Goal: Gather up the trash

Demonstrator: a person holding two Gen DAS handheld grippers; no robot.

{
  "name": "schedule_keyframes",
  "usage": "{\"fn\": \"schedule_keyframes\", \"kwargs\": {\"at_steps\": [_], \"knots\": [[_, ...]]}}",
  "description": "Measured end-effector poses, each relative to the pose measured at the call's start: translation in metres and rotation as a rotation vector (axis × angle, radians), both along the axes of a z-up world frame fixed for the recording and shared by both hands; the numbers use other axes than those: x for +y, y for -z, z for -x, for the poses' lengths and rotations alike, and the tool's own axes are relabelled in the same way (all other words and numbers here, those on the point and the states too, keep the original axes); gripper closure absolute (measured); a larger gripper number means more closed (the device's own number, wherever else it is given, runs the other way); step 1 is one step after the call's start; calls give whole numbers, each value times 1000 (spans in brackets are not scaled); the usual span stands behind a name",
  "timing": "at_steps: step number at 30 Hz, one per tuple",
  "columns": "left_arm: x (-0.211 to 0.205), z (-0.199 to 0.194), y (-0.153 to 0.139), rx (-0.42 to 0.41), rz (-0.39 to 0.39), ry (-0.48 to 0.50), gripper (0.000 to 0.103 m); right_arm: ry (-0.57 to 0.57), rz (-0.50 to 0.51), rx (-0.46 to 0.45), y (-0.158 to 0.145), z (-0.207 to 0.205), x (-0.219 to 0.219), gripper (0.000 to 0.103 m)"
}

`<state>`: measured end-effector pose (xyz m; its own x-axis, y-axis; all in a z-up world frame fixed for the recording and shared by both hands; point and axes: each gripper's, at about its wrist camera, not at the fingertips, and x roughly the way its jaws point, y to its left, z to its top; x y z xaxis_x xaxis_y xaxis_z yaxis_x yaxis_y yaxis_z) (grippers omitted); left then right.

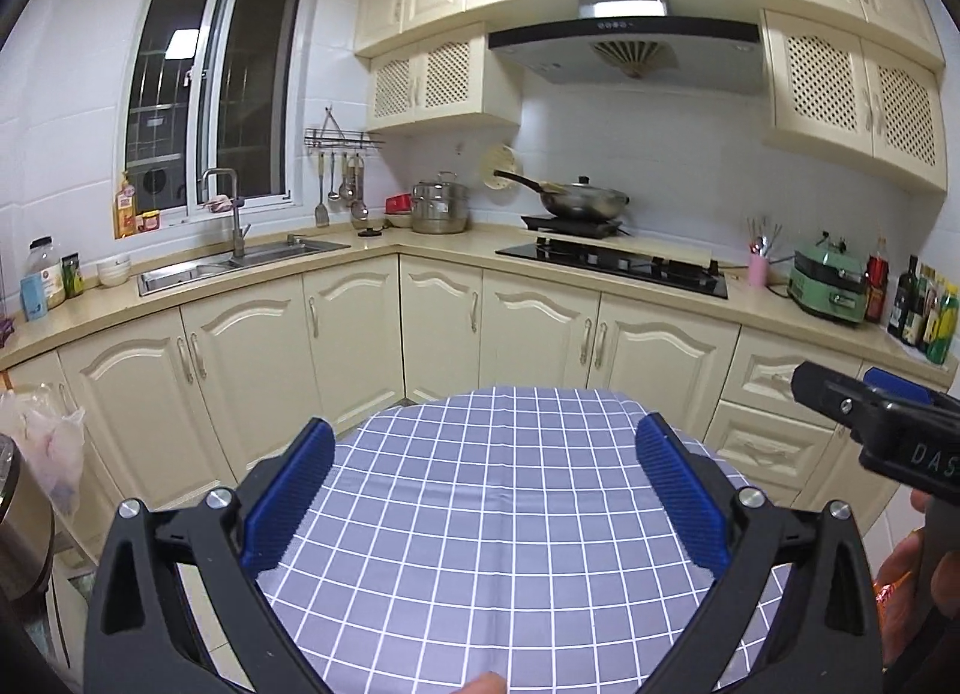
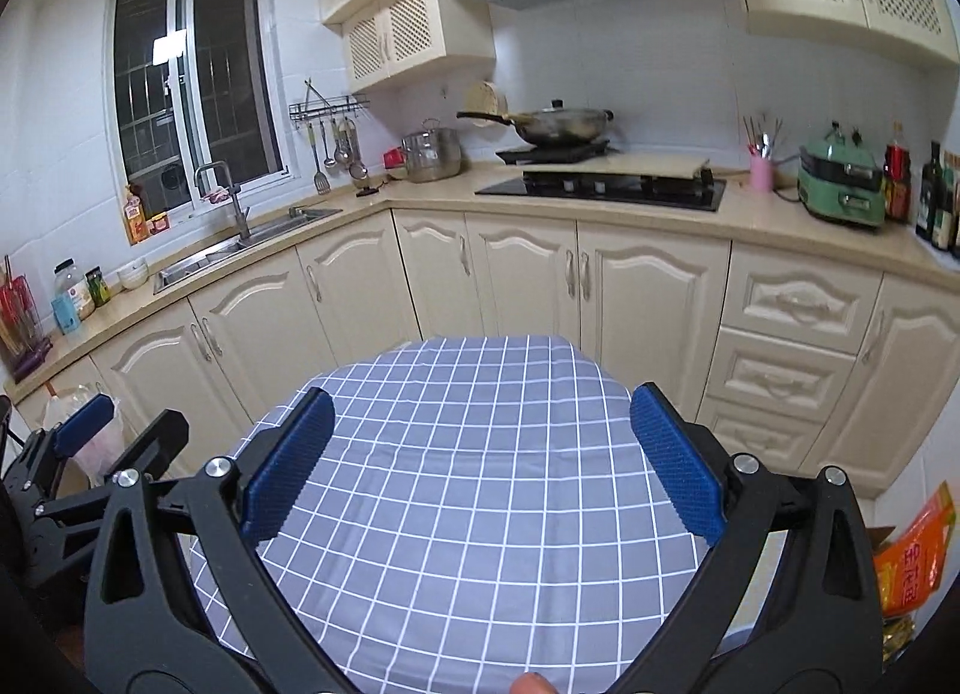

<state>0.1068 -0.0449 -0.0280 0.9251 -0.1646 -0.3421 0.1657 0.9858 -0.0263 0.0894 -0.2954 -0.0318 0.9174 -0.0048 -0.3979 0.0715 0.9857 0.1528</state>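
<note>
My left gripper [image 1: 485,433] is open and empty above a table covered with a blue-grey checked cloth [image 1: 498,544]. My right gripper [image 2: 482,403] is open and empty above the same cloth [image 2: 474,490]. The right gripper also shows at the right edge of the left wrist view [image 1: 864,412], and the left gripper at the left edge of the right wrist view [image 2: 114,430]. An orange snack packet [image 2: 915,556] lies at the far right beside the table. No trash lies on the visible cloth.
Cream kitchen cabinets [image 1: 420,328] wrap around beyond the table. The counter holds a sink [image 1: 240,262], a black hob [image 1: 612,265], a wok [image 1: 582,199], a green cooker [image 1: 831,286] and bottles [image 1: 921,310]. A plastic bag [image 1: 51,442] hangs at the left by a metal bin [image 1: 18,526].
</note>
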Motion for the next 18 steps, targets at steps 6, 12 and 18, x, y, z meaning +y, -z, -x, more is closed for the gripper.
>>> {"fn": "schedule_keyframes", "kwargs": {"at_steps": [6, 12, 18], "knots": [[8, 7, -5, -18, 14, -16, 5, 13, 24, -24, -5, 2, 13, 6], [18, 8, -4, -18, 27, -34, 5, 10, 48, -32, -6, 2, 24, 6], [24, 7, -3, -15, 32, -32, 5, 6, 56, -34, -5, -1, 30, 6]]}}
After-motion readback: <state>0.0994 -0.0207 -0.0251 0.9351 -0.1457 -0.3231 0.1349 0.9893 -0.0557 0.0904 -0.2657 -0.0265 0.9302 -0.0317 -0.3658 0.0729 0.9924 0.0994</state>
